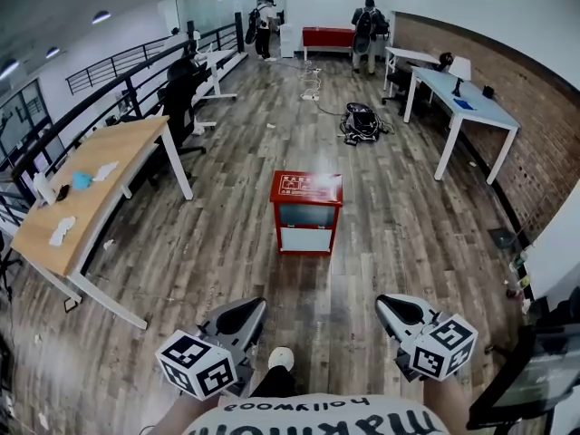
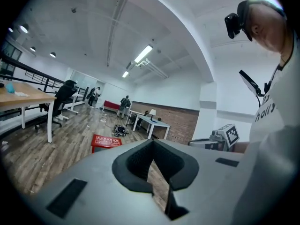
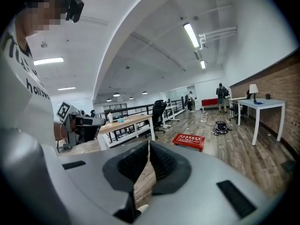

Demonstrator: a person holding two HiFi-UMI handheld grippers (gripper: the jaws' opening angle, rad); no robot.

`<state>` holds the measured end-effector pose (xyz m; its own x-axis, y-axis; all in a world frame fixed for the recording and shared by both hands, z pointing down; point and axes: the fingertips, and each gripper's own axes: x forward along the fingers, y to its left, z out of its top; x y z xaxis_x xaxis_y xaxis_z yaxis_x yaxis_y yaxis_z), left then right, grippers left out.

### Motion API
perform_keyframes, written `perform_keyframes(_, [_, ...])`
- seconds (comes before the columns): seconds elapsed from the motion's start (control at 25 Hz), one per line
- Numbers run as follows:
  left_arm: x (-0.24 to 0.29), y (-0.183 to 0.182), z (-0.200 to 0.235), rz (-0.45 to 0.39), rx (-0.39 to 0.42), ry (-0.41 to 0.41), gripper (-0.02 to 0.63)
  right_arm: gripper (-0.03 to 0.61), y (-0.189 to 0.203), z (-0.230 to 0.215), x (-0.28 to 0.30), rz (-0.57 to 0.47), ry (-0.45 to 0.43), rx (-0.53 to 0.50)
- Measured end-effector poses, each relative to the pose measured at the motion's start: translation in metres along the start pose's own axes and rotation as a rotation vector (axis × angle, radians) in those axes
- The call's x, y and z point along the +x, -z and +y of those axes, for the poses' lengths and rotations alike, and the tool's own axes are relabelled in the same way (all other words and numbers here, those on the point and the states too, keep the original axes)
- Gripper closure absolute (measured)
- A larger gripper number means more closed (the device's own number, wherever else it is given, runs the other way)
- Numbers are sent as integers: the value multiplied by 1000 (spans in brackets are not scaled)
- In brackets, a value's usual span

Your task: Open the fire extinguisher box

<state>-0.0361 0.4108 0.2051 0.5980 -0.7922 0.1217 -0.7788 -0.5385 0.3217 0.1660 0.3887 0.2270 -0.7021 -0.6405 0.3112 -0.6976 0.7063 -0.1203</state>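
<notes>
Red fire extinguisher box (image 1: 306, 212) closed on the floor (image 1: 227, 243) at twelve o'clock, well ahead of us.
We should step closer and part the jaws before reaching its door (image 1: 305, 227): left gripper (image 1: 243, 314) at seven o'clock and right gripper (image 1: 401, 312) at five are both closed tight, empty. Only the head view shows that door; the gripper views catch mostly the box's top.

Red fire extinguisher box (image 1: 306, 212) upright on wood floor, glass-front door closed, white print on top.
</notes>
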Motion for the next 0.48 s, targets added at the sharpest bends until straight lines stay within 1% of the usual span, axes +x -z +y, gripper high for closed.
perform_keyframes(0.08, [3, -1, 1, -1, 3, 5, 607, 561, -2, 1, -1, -2, -1, -7])
perform_keyframes(0.24, [13, 3, 0, 1, -53, 33, 607, 561, 0, 2, -8, 13, 18, -41])
perform_keyframes(0.32, [19, 1, 4, 12, -58, 45, 607, 561, 1, -1, -5, 22, 30, -31])
perform_keyframes(0.4, [33, -8, 19, 27, -51, 54, 607, 561, -4, -12, 10, 27, 40, -3])
perform_keyframes(0.48, [56, -20, 44, 43, -53, 62, 607, 561, -15, -30, 38, 31, 48, 22])
